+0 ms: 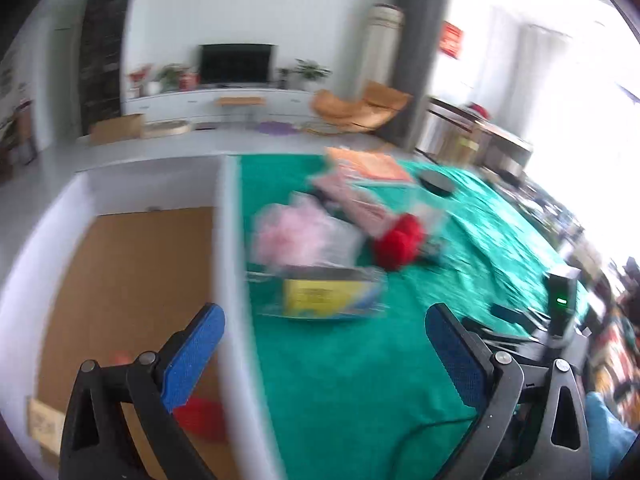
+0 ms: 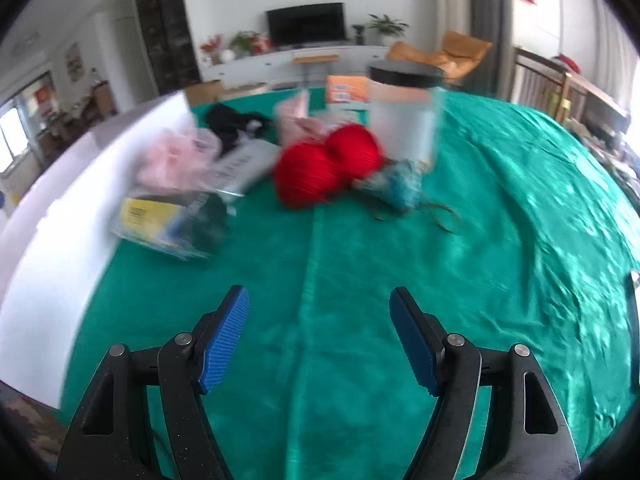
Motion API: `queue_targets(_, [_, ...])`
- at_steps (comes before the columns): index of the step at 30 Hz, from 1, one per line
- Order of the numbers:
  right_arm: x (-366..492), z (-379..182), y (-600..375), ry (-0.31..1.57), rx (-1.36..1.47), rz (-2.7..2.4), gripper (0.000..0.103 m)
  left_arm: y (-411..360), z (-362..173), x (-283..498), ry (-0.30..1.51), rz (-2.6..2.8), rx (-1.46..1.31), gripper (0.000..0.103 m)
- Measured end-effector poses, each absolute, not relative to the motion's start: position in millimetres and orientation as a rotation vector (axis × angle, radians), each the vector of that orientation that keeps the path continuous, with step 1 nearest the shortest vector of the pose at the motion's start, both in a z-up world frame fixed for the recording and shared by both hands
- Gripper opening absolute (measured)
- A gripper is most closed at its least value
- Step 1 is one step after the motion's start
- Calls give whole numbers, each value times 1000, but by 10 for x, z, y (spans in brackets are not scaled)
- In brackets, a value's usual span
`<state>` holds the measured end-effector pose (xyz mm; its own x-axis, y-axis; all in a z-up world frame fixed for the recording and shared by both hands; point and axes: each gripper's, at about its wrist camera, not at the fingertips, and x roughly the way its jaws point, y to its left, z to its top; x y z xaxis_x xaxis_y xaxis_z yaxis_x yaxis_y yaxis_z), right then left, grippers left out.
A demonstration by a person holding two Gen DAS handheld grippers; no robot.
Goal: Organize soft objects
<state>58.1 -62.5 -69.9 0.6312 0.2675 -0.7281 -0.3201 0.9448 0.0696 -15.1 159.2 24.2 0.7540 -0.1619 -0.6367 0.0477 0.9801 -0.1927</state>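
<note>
Green cloth covers the table in a bright living room, with a dark television on a low white cabinet at twelve o'clock in the right wrist view. Both pictures are blurred.

On the cloth, a red rounded soft garment with two cups lies near the middle. At its three o'clock sits a small crumpled blue-green fabric piece, touching it or just beside it; the blur hides which. At nine o'clock from the red garment a pale pink fluffy item in a clear wrapper lies just above a clear plastic packet with a yellow label. A clear cylindrical container with a black lid stands at one o'clock.

The right gripper hangs over bare cloth, jaws apart with nothing between them.

The left gripper stands wide apart, empty, straddling the white rim of a box with a brown cardboard floor. A red object lies inside that box at six o'clock.
</note>
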Motion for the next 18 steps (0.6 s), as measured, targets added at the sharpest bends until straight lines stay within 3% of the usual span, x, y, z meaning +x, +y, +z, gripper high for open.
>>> queue_targets(8, [637, -892, -1197, 845, -76, 138, 76, 494, -775, 435, 937, -224, -29, 101])
queue_targets(18, [601, -1005, -1281, 867, -67, 118, 81, 565, -1134, 734, 945, -138, 37, 101])
